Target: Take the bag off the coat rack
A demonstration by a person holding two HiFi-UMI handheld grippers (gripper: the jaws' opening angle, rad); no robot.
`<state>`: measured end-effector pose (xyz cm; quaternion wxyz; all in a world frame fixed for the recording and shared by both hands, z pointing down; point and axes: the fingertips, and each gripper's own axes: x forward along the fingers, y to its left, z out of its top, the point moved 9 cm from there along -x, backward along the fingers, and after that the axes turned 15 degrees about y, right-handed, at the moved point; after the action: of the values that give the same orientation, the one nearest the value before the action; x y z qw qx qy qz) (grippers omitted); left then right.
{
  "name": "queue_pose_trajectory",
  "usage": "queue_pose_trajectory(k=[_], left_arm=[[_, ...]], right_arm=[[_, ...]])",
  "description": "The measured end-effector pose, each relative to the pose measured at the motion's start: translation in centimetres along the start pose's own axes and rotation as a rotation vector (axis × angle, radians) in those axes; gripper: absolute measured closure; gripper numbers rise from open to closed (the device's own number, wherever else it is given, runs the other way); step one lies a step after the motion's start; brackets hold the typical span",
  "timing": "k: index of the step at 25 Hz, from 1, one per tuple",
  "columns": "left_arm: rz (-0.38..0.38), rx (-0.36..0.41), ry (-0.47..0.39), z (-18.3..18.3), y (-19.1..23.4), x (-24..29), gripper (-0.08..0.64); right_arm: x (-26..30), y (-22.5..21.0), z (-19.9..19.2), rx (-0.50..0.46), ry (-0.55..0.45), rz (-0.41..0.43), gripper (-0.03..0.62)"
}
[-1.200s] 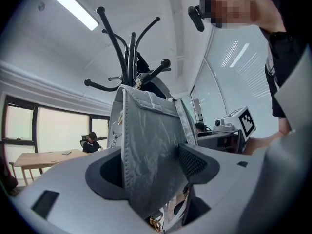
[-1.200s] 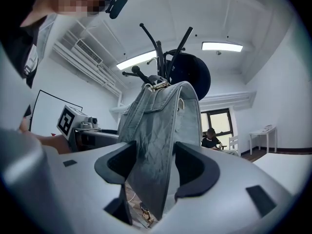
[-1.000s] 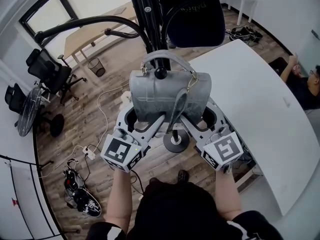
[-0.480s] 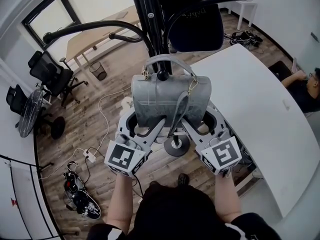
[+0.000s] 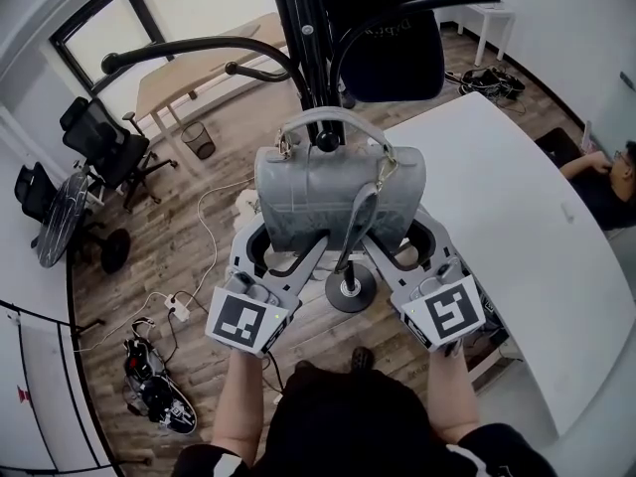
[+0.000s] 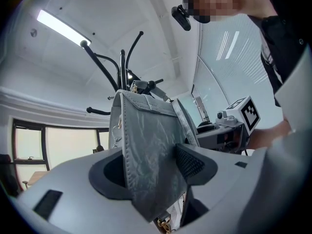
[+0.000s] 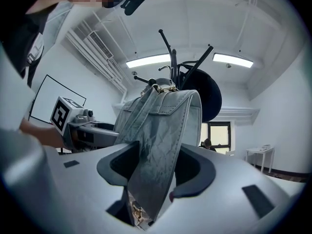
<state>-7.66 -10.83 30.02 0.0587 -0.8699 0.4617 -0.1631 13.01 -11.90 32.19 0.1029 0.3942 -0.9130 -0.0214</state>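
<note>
The bag [image 5: 338, 197] hung upright on the rack [image 5: 303, 38], with its handle [image 5: 333, 119] looped over a hook knob [image 5: 320, 144]. Its long axis ran left to right across the person. The top faced up toward the rack and the base faced down toward the grippers. A strap [image 5: 356, 222] hung down the near face. The flap was shut, so no contents were visible.

The left gripper [image 5: 286, 248] was at the bag's lower left end and the right gripper [image 5: 393, 246] at its lower right end. Both were closing. In the left gripper view, the bag's end stood between the fingers [image 6: 189, 164], which touched it. The right gripper view showed the same for its fingers [image 7: 197, 185].

A white surface [image 5: 517, 217] lay to the right.
</note>
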Motion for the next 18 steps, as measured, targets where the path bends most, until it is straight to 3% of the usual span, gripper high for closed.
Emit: queue_pose_trajectory(k=[12, 18], left_arm=[[-0.002, 0.010, -0.043, -0.3, -0.5, -1.3, 0.268], [-0.067, 0.006, -0.069, -1.1, 0.1, -1.7, 0.268]], right_arm=[[-0.6, 1.3, 0.1, -0.006, -0.018, -0.017, 0.368], [-1.0, 2.8, 0.1, -0.007, 0.008, -0.076, 0.368]])
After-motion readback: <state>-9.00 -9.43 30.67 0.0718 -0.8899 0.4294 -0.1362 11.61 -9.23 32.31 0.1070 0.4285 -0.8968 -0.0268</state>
